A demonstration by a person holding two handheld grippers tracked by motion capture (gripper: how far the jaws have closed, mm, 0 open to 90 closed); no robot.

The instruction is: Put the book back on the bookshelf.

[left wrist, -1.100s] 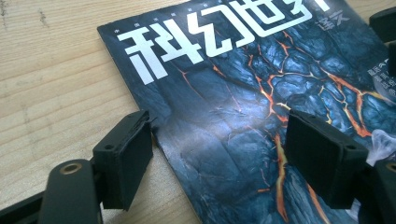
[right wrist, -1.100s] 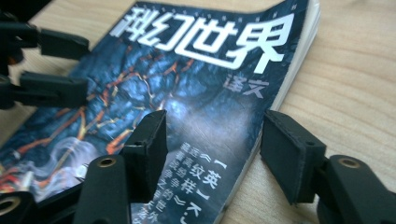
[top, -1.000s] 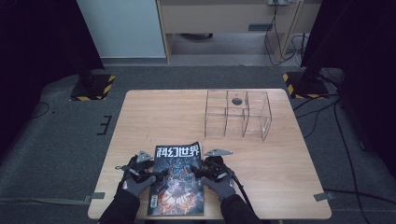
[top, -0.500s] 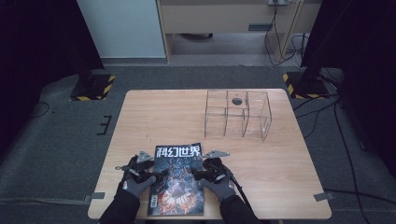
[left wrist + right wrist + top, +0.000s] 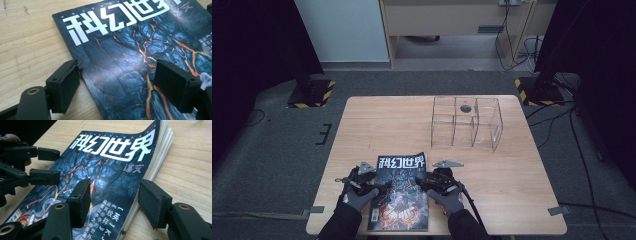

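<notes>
A magazine with a dark lava-pattern cover and white Chinese title lies flat near the table's front edge. My left gripper stands open at its left edge. In the left gripper view one jaw touches the magazine's edge and the other hovers over the cover. My right gripper straddles the right page edge. Its jaws have just closed a little, one over the cover, one beside the pages, not pressing. The left gripper shows across the cover. The far right corner of the cover curls up.
A clear acrylic organizer with several compartments stands at the table's far right, with a small dark round thing in it. Bare wooden tabletop lies between it and the magazine. Gloved hands hold both grippers at the front edge.
</notes>
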